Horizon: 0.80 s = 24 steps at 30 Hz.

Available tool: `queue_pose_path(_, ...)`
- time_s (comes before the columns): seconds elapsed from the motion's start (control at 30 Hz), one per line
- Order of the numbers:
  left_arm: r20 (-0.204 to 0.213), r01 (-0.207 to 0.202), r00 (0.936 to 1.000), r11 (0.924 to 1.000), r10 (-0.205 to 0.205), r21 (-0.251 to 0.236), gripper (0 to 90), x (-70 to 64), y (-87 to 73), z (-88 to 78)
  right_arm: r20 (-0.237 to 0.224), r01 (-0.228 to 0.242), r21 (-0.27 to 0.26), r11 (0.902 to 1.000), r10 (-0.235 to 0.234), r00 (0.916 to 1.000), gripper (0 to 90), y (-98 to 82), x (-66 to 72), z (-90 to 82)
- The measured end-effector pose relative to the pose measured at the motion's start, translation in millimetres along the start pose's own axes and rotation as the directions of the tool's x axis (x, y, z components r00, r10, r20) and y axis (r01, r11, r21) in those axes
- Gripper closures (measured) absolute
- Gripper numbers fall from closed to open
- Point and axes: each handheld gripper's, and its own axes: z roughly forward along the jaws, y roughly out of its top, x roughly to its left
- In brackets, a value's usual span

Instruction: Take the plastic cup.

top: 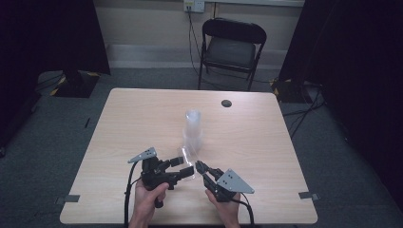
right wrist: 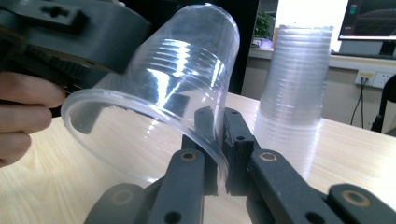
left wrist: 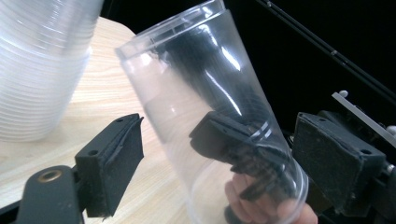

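A single clear plastic cup (top: 188,160) (left wrist: 205,107) (right wrist: 159,93) hangs tilted just above the light wooden table (top: 142,114), near its front edge. My right gripper (top: 199,166) (right wrist: 222,140) is shut on the cup's wall at the rim, one jaw inside and one outside. My left gripper (top: 183,167) (left wrist: 224,154) is open, its pads (left wrist: 123,154) standing either side of the cup without touching it. Through the cup in the left gripper view I see the right gripper's jaws. A tall stack of clear cups (top: 193,128) (left wrist: 37,65) (right wrist: 294,93) stands upright just behind.
A small black round disc (top: 226,103) lies near the table's far edge. A black folding chair (top: 230,45) stands beyond the table, with cables and a wall socket (top: 194,4) behind it. Dark curtains flank both sides.
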Motion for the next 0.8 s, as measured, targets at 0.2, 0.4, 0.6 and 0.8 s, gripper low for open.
queue_pose_path(0.2,-0.044,-0.020,0.9988,0.9998,0.019,-0.007,16.1,4.4,-0.8,-6.0,0.024,-0.037,0.032,0.9988,0.036,0.9991,86.4,1.3,-7.3,-4.2)
queue_pose_path(0.4,-0.095,-0.085,0.9918,0.9964,0.085,0.003,18.0,3.8,-2.5,-6.3,0.021,-0.063,0.065,0.9959,0.062,0.9979,86.4,1.1,-10.1,-5.4)
queue_pose_path(0.6,-0.113,-0.139,0.9840,0.9903,0.138,-0.001,20.0,3.3,-4.6,-7.1,0.020,-0.098,0.098,0.9904,0.097,0.9951,86.4,3.2,-15.1,-8.3)
queue_pose_path(0.8,-0.155,-0.199,0.9683,0.9799,0.196,-0.009,23.3,4.2,-5.8,-8.3,0.021,-0.142,0.144,0.9794,0.140,0.9899,86.5,2.0,-22.1,-12.7)
